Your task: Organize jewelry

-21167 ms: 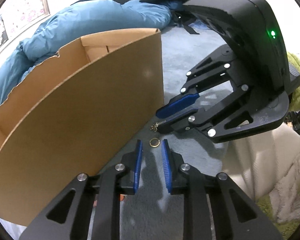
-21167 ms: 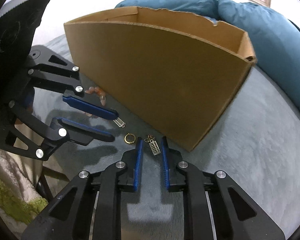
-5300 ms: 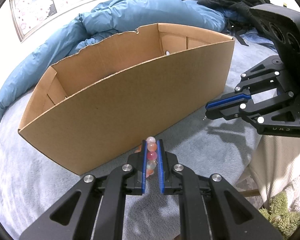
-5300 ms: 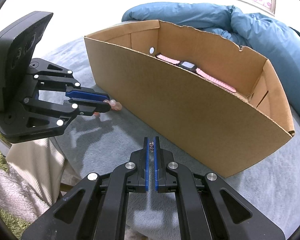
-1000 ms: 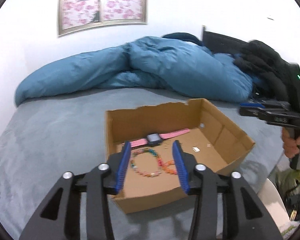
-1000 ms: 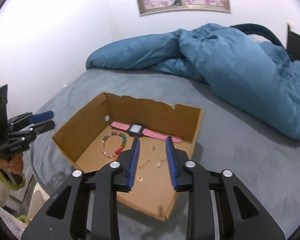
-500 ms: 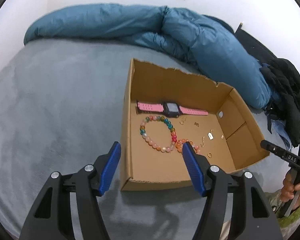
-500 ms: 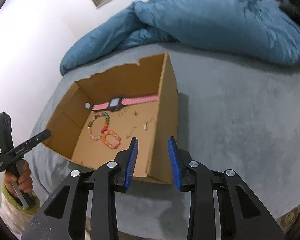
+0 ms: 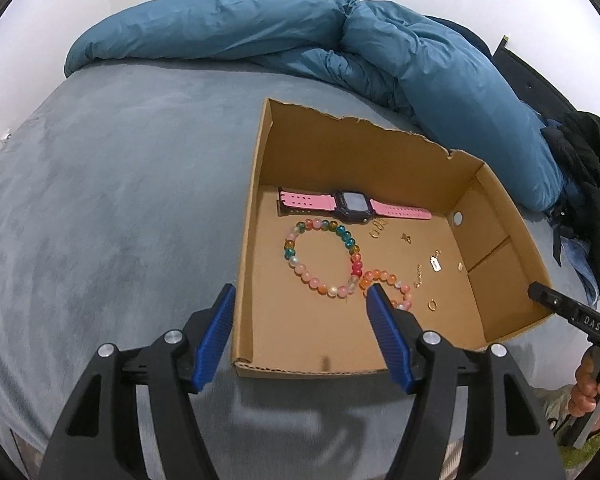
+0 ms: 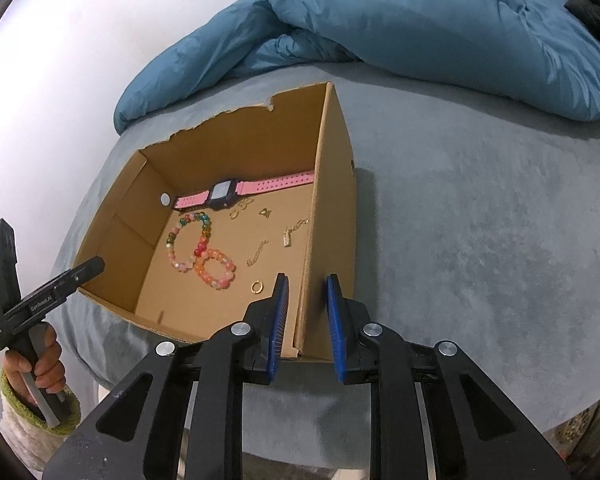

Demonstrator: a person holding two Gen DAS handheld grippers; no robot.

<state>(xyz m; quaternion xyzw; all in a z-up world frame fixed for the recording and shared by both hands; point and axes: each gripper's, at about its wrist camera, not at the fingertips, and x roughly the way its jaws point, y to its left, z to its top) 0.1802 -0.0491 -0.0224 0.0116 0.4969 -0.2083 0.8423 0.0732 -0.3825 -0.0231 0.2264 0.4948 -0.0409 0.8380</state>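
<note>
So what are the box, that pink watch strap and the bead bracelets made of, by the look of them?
The box looks like plain brown corrugated cardboard: matte, with a torn back edge. The watch strap seems soft rubber or silicone, matte pink with punched holes. The bead bracelets look like glass or polished stone, glossy and partly translucent; plastic is possible.

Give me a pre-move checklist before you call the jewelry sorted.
1. Left gripper empty, jaws wide open: ok.
2. Right gripper empty and open: ok.
3. Pink watch lies flat along the back wall of the cardboard box: ok.
4. Both bead bracelets in the box, touching each other: ok.
5. Gold ring and chain on the box floor: ok.
6. No jewelry left on the grey bed cover: cannot tell, the near edge is hidden by the grippers.
</note>
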